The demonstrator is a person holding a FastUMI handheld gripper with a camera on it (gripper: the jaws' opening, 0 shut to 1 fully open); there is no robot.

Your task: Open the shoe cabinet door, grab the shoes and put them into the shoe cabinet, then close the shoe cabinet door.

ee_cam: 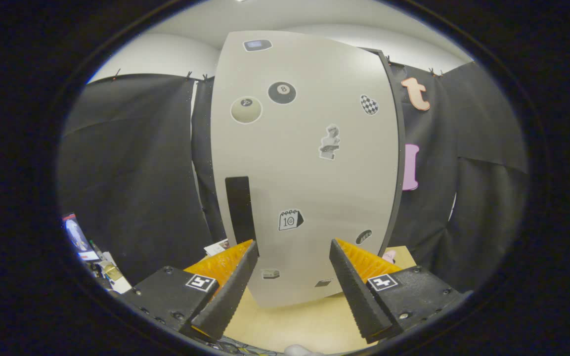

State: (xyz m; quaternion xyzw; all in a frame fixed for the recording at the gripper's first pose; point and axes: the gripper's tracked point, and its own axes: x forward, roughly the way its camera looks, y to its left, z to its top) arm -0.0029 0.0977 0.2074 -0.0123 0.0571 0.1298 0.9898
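The claw (pixel 293 257) is standing wide open with nothing between its fingers, both ribbed fingers (pixel 230 291) angling inward and pointing forward. Just ahead of the fingertips, the shoe cabinet door (pixel 309 168) is standing upright and shut: a tall, smooth, pale grey panel with a dark edge along its right side. A narrow black vertical handle slot (pixel 239 210) is sitting on the door just above the left fingertip. Small stickers are dotting the panel, among them a black eight-ball (pixel 282 92), a pale ball (pixel 246 110), a checkered egg shape (pixel 369 105) and a calendar (pixel 290 219). The cabinet is resting on a light wooden table (pixel 294 321) that is stretching beneath the fingers. Beyond it, black cloth (pixel 131 173) is hanging as the booth wall.
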